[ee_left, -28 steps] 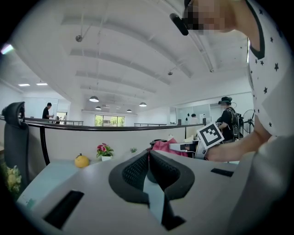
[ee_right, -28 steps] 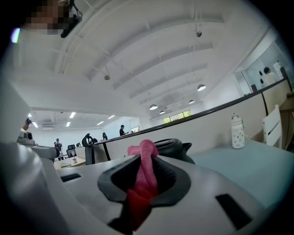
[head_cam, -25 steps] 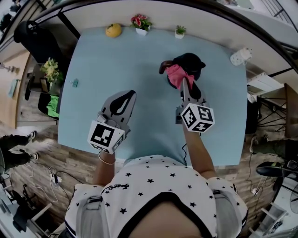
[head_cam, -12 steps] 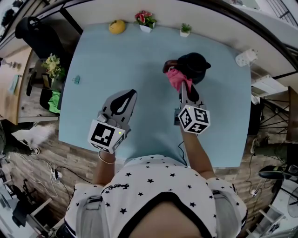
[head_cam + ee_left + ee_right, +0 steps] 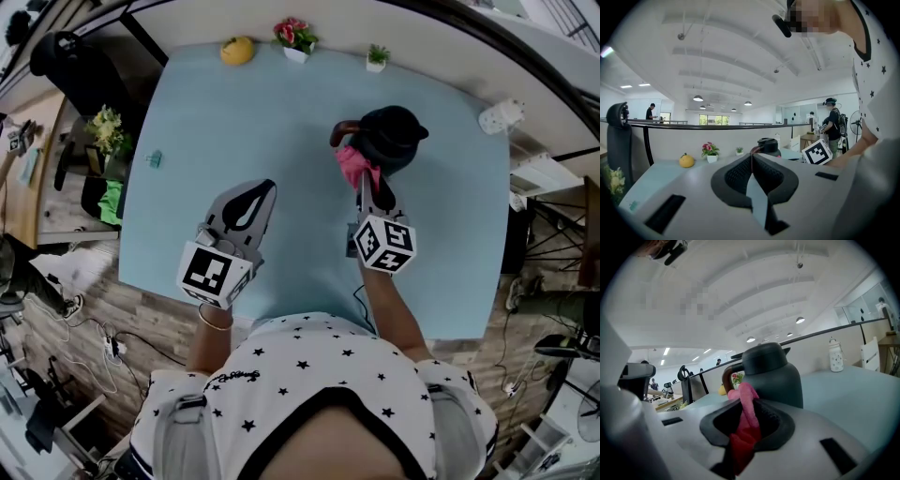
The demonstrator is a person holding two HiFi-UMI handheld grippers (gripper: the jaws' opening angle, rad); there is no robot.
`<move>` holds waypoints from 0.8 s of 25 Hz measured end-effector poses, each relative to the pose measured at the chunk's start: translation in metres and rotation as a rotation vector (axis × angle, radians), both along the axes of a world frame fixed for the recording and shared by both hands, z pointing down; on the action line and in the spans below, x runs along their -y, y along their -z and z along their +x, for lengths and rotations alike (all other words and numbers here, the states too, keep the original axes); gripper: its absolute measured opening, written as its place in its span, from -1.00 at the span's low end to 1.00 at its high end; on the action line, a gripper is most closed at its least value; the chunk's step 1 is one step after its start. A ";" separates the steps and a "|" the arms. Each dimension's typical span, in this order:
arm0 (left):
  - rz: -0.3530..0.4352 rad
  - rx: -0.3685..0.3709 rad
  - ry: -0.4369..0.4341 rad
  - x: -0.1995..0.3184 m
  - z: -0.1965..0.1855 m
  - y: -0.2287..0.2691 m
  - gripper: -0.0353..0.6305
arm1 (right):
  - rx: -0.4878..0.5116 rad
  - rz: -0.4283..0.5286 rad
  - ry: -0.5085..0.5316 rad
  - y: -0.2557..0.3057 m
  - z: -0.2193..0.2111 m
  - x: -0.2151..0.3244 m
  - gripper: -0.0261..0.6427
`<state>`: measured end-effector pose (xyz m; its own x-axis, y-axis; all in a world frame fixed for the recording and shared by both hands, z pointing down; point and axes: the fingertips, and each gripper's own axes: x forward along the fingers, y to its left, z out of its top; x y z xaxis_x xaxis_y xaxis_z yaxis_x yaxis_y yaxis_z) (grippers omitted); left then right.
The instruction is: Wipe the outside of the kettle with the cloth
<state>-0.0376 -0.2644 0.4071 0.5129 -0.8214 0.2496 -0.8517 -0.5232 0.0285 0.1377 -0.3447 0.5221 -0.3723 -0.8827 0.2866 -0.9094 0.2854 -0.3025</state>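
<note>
A black kettle [image 5: 392, 133] with a brown handle [image 5: 340, 131] stands upright at the back right of the light blue table [image 5: 234, 122]. My right gripper [image 5: 364, 180] is shut on a pink cloth [image 5: 354, 165], which is pressed against the kettle's near left side just below the handle. In the right gripper view the cloth [image 5: 747, 405] sticks up between the jaws, right in front of the kettle [image 5: 774, 377]. My left gripper [image 5: 257, 189] hovers over the table to the kettle's left, shut and holding nothing. In the left gripper view the kettle [image 5: 768, 146] shows beyond the closed jaws.
Along the table's far edge sit a yellow fruit [image 5: 236, 50], a flower pot [image 5: 295, 36] and a small green plant [image 5: 377, 58]. A white object [image 5: 497, 115] lies at the far right corner and a small teal clip [image 5: 155, 157] near the left edge.
My right gripper has shifted slightly left and back towards me, dragging the pink cloth along the kettle's near side. The left gripper has stayed put.
</note>
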 end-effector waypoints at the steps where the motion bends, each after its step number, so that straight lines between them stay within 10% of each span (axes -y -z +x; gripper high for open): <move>1: -0.002 0.001 0.001 0.000 0.000 -0.001 -0.80 | 0.002 -0.011 -0.006 -0.004 0.001 0.000 -0.75; 20: -0.009 0.019 0.020 0.000 -0.005 -0.002 -0.80 | -0.051 -0.144 -0.029 -0.068 0.009 0.000 -0.75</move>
